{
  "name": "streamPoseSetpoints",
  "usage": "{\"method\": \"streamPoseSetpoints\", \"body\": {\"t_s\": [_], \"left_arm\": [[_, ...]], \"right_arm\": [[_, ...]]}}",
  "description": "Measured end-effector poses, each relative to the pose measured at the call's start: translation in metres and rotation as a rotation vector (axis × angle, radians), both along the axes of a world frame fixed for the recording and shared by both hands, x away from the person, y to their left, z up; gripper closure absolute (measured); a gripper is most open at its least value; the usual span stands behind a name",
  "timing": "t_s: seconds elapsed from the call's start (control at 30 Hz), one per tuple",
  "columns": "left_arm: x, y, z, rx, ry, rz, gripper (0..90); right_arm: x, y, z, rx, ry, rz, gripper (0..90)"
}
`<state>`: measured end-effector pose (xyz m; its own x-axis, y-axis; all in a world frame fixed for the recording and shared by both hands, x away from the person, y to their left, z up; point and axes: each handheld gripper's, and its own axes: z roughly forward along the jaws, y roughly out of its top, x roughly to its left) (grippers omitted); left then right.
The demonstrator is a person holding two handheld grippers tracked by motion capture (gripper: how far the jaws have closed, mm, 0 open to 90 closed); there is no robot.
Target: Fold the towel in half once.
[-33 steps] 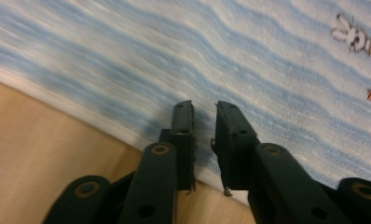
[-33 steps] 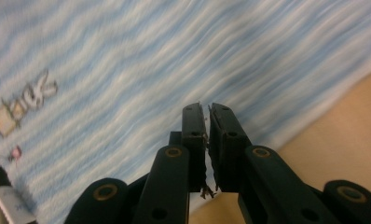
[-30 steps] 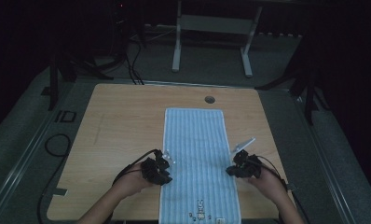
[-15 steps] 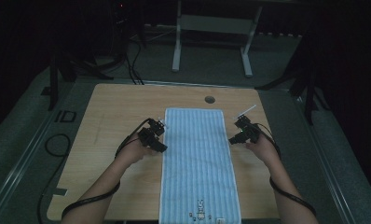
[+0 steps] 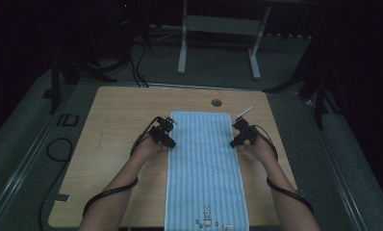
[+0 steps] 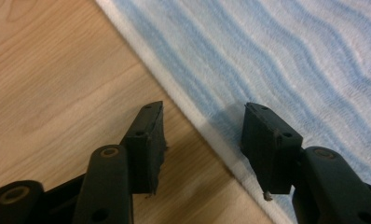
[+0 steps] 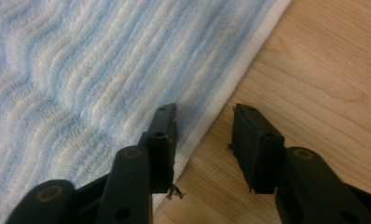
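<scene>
A light blue striped towel (image 5: 201, 159) with white edges lies flat, lengthwise, down the middle of the wooden table (image 5: 112, 125). My left gripper (image 5: 169, 143) is at the towel's left edge in its far half. In the left gripper view the left gripper (image 6: 204, 112) is open after widening, one jaw over wood and one over the towel (image 6: 286, 51). My right gripper (image 5: 234, 143) is at the right edge. Its jaws (image 7: 204, 111) have just narrowed a little but are open, straddling the white edge of the towel (image 7: 81, 70).
A small round hole (image 5: 216, 102) sits in the table beyond the towel's far end. The towel's near end, with a small printed figure (image 5: 207, 211), reaches the front edge. Cables trail along both forearms. A desk frame (image 5: 182, 43) stands on the floor behind.
Both hands have slid away from the person along the towel's two long edges, from about its middle to its far half. The towel lies as before.
</scene>
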<state>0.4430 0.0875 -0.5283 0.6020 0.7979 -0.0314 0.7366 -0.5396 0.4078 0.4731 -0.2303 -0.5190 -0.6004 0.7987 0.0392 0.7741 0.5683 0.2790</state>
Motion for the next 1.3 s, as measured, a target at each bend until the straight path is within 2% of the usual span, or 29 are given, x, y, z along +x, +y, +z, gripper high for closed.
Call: {"method": "streamPoseSetpoints", "body": {"t_s": [0.17,0.2,0.27,0.37,0.47,0.6,0.7,0.8,0.9,0.93,1.0,1.13,1.2,1.3], "left_arm": [[-0.006,-0.003,0.000,-0.012,-0.026,-0.022,56.1],[-0.007,-0.004,0.000,-0.018,-0.024,-0.029,64.2],[-0.008,-0.006,0.000,-0.032,-0.016,-0.046,74.6],[-0.006,-0.007,0.000,-0.042,-0.013,-0.041,84.7],[-0.003,-0.005,0.003,-0.050,-0.033,-0.023,86.8],[0.001,-0.005,0.013,-0.086,-0.052,-0.013,87.0],[0.002,-0.007,0.027,-0.092,-0.085,-0.021,87.0],[0.000,-0.005,0.045,-0.117,-0.118,-0.024,87.0],[-0.003,0.000,0.061,-0.143,-0.136,-0.030,87.0],[-0.003,0.000,0.061,-0.143,-0.136,-0.030,87.0],[-0.008,0.002,0.070,-0.137,-0.152,-0.038,87.0],[-0.025,0.008,0.080,-0.161,-0.171,-0.062,86.9],[-0.039,0.011,0.082,-0.170,-0.186,-0.081,86.9],[-0.060,0.011,0.080,-0.161,-0.184,-0.129,86.8]], "right_arm": [[-0.005,0.005,0.000,-0.014,-0.020,0.021,73.9],[-0.007,0.008,0.000,-0.016,-0.026,0.037,79.8],[-0.008,0.010,0.000,-0.019,-0.021,0.051,85.8],[-0.007,0.013,0.000,-0.033,-0.022,0.057,87.6],[-0.004,0.011,0.003,-0.032,-0.029,0.044,88.0],[0.002,0.006,0.014,-0.033,-0.036,0.033,88.1],[0.006,0.002,0.029,-0.019,-0.063,0.025,88.7],[0.004,0.000,0.046,-0.006,-0.100,0.033,88.7],[-0.001,-0.002,0.063,0.011,-0.130,0.047,88.7],[-0.001,-0.002,0.063,0.011,-0.130,0.047,88.7],[-0.008,-0.006,0.076,0.041,-0.158,0.060,88.7],[-0.024,-0.010,0.092,0.077,-0.198,0.087,88.7],[-0.037,-0.011,0.096,0.080,-0.208,0.120,88.7],[-0.060,-0.013,0.097,0.089,-0.226,0.160,88.7]]}}
